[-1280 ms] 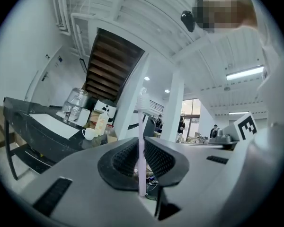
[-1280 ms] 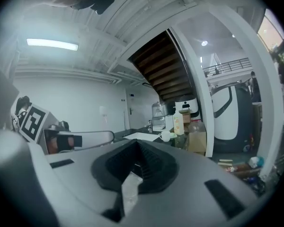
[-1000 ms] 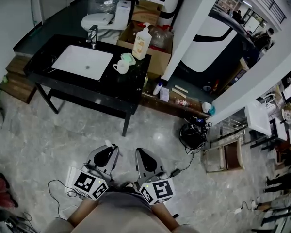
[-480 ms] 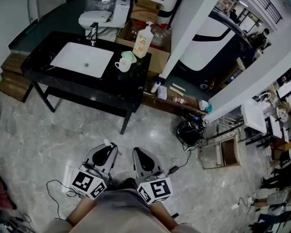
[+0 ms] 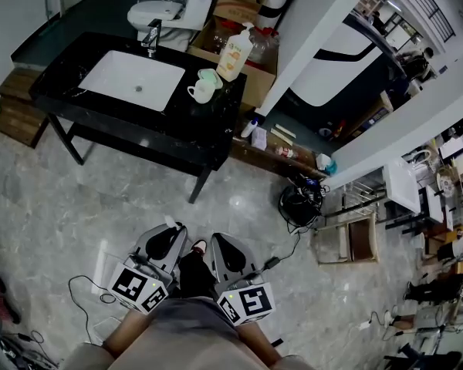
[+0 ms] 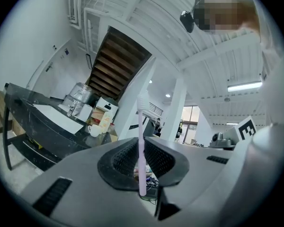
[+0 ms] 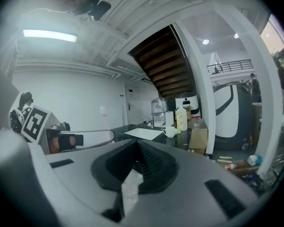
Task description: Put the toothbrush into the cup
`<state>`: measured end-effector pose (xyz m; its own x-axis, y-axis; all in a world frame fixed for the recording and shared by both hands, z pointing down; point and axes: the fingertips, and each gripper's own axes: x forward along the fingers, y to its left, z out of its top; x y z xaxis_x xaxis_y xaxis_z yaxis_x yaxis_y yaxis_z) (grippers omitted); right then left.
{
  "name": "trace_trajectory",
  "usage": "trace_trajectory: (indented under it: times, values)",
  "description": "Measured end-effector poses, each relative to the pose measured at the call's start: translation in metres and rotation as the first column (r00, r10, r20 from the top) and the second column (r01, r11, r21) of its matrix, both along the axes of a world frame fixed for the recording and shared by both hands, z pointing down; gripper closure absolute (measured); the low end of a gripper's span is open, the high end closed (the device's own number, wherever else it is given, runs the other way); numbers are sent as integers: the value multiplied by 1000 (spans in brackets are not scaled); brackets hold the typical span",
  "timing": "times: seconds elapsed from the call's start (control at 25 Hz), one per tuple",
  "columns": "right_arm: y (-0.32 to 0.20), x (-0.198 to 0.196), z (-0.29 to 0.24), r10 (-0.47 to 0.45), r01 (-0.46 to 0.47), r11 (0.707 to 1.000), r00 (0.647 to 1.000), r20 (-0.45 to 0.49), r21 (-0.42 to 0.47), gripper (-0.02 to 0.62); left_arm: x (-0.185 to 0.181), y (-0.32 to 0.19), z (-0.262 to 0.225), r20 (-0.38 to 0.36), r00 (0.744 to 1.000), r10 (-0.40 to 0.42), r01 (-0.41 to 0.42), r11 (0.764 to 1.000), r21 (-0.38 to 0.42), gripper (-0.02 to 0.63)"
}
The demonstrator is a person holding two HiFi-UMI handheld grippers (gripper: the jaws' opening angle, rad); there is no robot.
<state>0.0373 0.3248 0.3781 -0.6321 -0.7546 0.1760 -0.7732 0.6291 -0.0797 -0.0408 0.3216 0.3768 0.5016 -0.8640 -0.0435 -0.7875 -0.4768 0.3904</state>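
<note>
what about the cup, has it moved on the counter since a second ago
No. The cup stands just right of the sink basin, by the soap bottle, as before; only the view shifted.

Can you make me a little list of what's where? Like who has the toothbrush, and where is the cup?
left gripper: shut on the toothbrush, bristle end sticking out
right gripper: shut, holding nothing
cup: on the black counter, beside the white sink
toothbrush in cup: not yet
</note>
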Motion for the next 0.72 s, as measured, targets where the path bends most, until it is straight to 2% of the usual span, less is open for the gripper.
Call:
trace_trajectory:
  times: [0.36,0.56,0.72]
  values:
    - [-56,-1,5,-14,15,1000,999,37,-12,589,1,-46,4,34,999,-3,4,1000,-21,561]
    - [-100,7,-8,-10,8,1000,996,84,17,589,12,-88,-15,71,997,2,-3,1000,11,561]
    - [-132,19,-17,-11,6,999,992,122,44,589,23,-122,-28,148,989,-24,14,998,65,561]
